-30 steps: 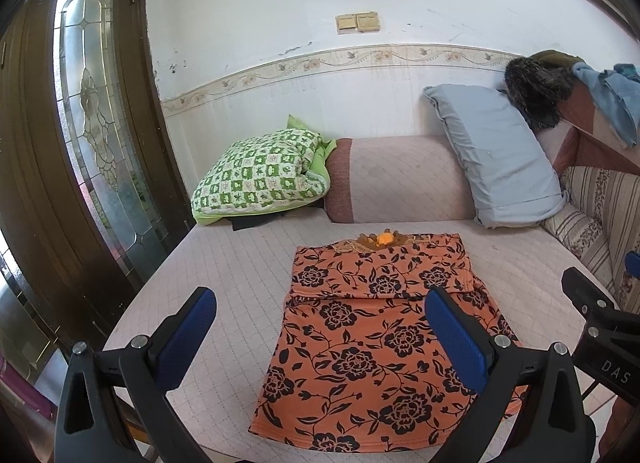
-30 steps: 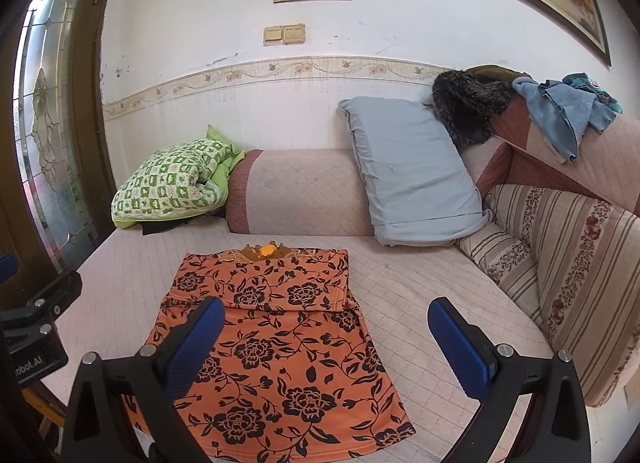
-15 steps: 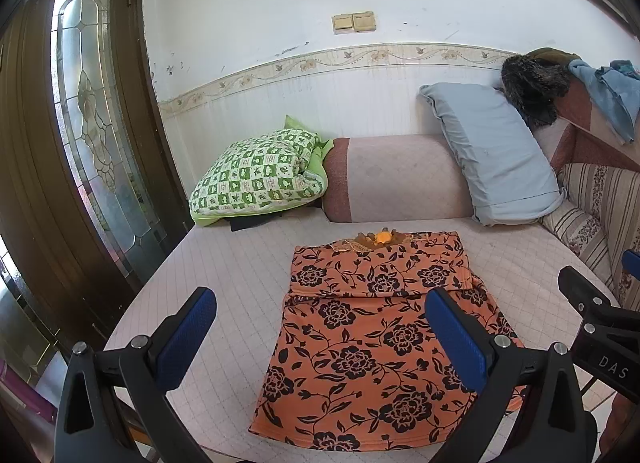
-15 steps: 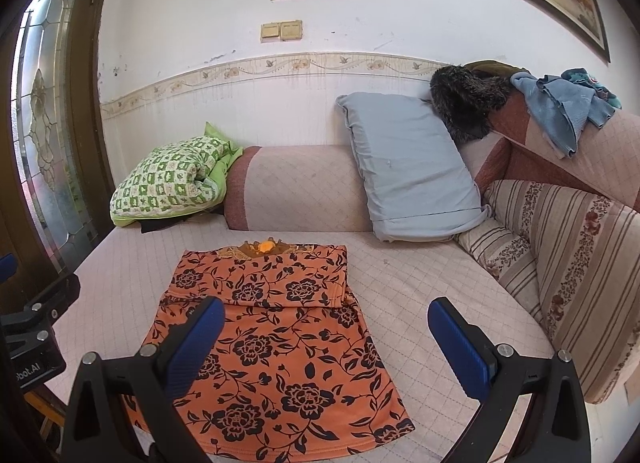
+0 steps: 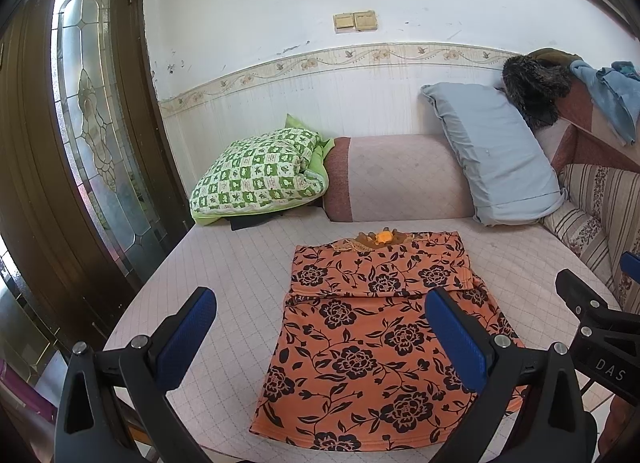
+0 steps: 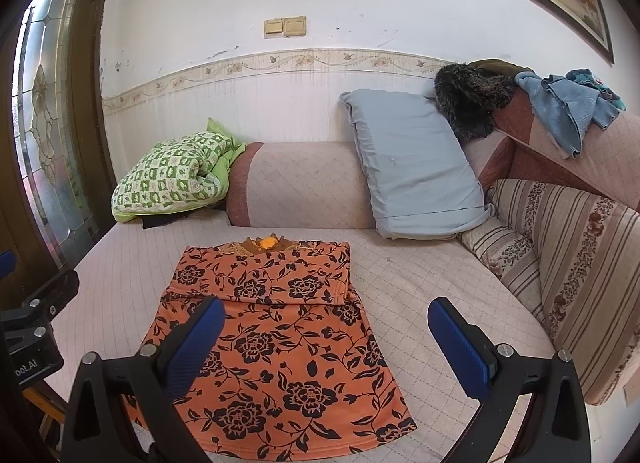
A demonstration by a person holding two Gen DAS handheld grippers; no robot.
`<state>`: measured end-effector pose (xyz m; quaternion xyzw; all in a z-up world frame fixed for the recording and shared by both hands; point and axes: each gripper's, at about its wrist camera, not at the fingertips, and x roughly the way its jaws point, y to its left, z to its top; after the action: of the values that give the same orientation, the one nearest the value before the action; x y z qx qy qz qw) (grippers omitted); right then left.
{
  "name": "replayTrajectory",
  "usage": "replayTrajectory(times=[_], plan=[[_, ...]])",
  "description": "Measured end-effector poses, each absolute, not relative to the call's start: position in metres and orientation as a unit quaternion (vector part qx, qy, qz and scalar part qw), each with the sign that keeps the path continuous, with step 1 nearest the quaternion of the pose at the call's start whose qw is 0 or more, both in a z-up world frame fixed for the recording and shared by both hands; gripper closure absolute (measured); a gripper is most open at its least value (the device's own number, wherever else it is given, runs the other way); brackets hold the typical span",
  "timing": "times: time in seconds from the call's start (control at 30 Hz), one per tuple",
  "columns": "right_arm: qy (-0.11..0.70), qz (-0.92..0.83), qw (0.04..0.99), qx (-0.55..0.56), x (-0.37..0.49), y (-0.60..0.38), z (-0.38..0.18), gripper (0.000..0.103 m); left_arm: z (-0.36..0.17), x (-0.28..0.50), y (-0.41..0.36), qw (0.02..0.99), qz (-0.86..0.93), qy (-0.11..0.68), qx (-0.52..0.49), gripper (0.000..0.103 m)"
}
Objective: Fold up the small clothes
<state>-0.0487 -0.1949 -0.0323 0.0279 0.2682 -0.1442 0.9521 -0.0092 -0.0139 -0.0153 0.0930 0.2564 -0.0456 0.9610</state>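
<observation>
An orange garment with black flowers [image 5: 372,339] lies flat on the pale quilted daybed [image 5: 224,275], its sleeves folded in across the chest and its neckline at the far end. It also shows in the right wrist view [image 6: 276,327]. My left gripper [image 5: 320,335] is open and empty, held above the garment's near left hem. My right gripper [image 6: 326,347] is open and empty, above the near right hem. The right gripper's body shows at the right edge of the left wrist view [image 5: 600,343].
A green checked pillow [image 5: 260,175], a pink bolster [image 5: 396,179] and a grey-blue pillow [image 5: 496,155] line the back wall. A striped cushion [image 6: 568,263] and a sofa back with draped clothes [image 6: 568,103] stand at the right. A wooden door [image 5: 80,143] is at the left.
Both grippers have drawn back and risen slightly, so the garment sits a little farther off. Both stay open and the garment has not moved.
</observation>
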Motion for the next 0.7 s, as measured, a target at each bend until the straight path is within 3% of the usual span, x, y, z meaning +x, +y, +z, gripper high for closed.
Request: replayTrajectory(times=[0.7], plan=[[0.272,-0.142,0.951,0.032,-0.0464,-0.1968,-0.0341,0.0,-0.0196,-0.0039,-0.0118,0.96,-0.039,0.262,0.091,0.0]])
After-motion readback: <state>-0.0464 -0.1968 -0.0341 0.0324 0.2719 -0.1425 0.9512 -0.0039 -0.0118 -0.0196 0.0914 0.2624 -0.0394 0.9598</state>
